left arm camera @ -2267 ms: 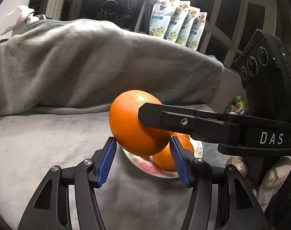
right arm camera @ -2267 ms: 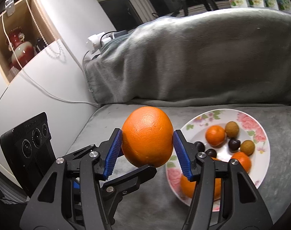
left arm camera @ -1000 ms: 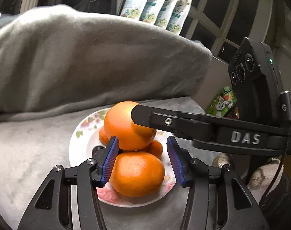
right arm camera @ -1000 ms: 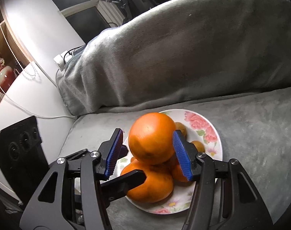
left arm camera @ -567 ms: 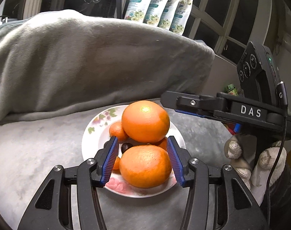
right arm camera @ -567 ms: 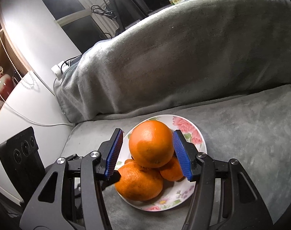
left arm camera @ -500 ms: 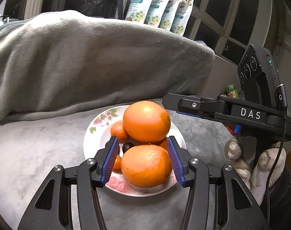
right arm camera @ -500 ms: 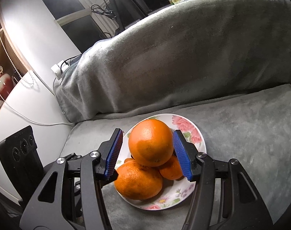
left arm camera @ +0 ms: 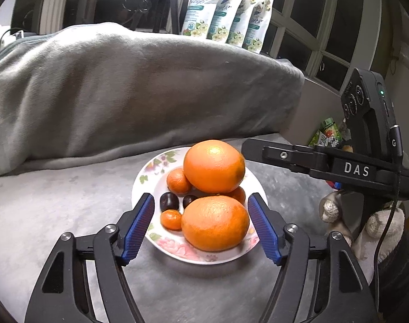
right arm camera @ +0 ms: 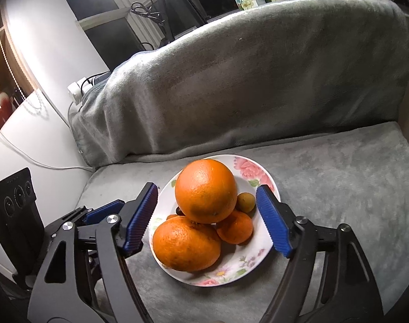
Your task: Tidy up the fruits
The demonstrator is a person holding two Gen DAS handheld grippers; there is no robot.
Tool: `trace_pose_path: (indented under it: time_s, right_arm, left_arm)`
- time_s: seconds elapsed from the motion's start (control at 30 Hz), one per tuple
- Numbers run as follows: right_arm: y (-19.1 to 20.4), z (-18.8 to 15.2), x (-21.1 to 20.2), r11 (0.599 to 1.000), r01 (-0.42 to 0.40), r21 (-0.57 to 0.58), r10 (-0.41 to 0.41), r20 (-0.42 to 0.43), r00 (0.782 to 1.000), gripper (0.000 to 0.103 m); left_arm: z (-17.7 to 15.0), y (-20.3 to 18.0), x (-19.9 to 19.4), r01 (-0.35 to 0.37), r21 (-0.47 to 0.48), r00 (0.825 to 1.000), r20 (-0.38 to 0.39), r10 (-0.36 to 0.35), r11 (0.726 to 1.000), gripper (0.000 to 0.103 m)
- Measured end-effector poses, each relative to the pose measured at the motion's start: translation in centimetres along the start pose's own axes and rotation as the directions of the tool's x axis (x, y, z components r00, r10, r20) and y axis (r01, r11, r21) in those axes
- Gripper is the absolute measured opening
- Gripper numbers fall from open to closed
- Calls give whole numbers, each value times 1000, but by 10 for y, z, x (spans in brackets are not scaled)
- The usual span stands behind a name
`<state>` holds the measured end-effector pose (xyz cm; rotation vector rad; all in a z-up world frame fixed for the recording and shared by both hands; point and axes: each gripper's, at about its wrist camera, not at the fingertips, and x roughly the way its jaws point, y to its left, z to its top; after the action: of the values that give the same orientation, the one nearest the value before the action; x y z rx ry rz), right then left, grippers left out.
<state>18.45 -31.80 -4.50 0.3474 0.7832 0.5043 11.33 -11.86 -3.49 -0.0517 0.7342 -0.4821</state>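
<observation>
A floral white plate (left arm camera: 150, 177) (right arm camera: 261, 177) sits on the grey sofa seat. It holds a large orange (left arm camera: 214, 165) (right arm camera: 205, 191) stacked on top of another large orange (left arm camera: 215, 222) (right arm camera: 185, 243), small tangerines (left arm camera: 178, 179) (right arm camera: 235, 228), dark plums (left arm camera: 169, 201) and a brownish kiwi (right arm camera: 245, 202). My left gripper (left arm camera: 201, 226) is open, its blue pads either side of the lower orange, apart from it. My right gripper (right arm camera: 207, 215) is open and empty, pulled back from the top orange; it also shows at the right of the left wrist view (left arm camera: 325, 161).
A grey blanket (left arm camera: 123, 94) (right arm camera: 258, 80) covers the sofa back behind the plate. Several floral pouches (left arm camera: 226, 13) stand on the window ledge. A white side surface with a cable (right arm camera: 29, 134) lies to the left. Snack packets (left arm camera: 327, 133) sit past the sofa's right end.
My right gripper set the large orange on the pile in the plate, opened and drew back from it. My left gripper has opened wider.
</observation>
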Motion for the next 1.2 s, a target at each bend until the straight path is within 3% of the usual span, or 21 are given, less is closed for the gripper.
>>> trace_pose_path:
  time_s: [0.5,0.67,1.0,1.2]
  right_arm:
    - [18,-20,-27,989,120,-89,-113,73,991,89]
    - [27,-29,-45,976,182,-119,-165,141,976,102]
    - [57,-51,-77,928,307,-212,-261,220,940,103]
    - [63,-66,-89,922,339,-186,-291,243,925,103]
  left_arm:
    - [-9,4,-21,-46,-17,999,17,46,999,80]
    - [-12,0,-37,-72,-7,996,43,72,997,81]
    - [-23,-6,-65,-123,2,989,79,123,992,85]
    - [-29,-2,-76,-138,-28,986,87,140,990,85]
